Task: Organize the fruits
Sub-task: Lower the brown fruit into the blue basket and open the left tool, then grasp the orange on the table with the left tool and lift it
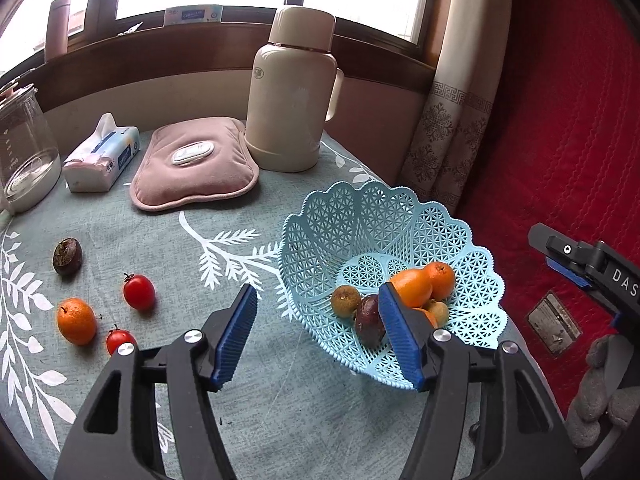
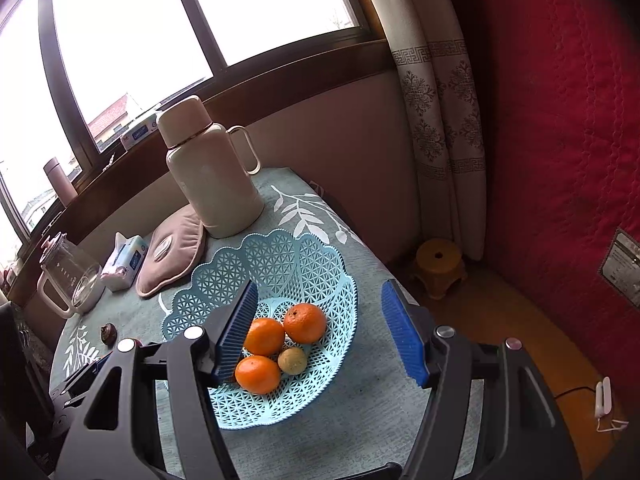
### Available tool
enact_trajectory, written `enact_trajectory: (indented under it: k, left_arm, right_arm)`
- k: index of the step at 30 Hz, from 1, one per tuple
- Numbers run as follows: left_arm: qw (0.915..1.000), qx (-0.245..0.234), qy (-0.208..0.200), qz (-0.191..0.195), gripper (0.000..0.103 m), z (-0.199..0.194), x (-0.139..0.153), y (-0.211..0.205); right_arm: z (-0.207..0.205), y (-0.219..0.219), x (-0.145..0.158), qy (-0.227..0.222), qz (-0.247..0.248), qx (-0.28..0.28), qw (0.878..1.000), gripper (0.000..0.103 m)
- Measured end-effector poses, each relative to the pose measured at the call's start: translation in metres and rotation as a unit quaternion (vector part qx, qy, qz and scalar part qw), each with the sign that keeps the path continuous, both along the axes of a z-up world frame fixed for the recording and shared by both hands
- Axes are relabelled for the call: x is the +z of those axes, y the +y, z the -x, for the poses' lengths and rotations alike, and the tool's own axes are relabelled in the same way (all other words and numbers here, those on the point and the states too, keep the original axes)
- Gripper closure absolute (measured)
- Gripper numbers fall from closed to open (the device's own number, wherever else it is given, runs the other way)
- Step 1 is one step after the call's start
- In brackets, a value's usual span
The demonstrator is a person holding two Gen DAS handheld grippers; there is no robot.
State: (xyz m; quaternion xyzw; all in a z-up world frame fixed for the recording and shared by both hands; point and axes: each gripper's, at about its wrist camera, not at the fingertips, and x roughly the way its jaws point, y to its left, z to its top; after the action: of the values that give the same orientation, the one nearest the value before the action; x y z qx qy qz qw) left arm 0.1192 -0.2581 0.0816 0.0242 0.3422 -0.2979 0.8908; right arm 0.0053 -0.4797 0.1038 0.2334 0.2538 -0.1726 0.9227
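Thermos [image 1: 290, 92] and heat pad [image 1: 194, 164] behind basket [image 1: 320, 232]

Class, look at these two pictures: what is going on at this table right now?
A person is sorting fruit into a pale blue lattice plastic basket. It already holds oranges, a dark purple passion fruit and small brownish fruits. Both the left gripper and the right gripper are open and empty. One orange, two red cherry tomatoes and another dark fruit remain on the tablecloth.
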Motion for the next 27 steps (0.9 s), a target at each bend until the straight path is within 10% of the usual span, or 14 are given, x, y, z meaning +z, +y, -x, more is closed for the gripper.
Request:
enact_trajectory:
  k: [27]
  left_arm:
    - [0.9865, 0.163, -0.01, 0.008, 0.023, -0.038, 0.011, 0.129]
  right_arm:
    - [-0.006, 0.047, 0.007, -0.019, 0.012, 0.076, 0.997, 0.029]
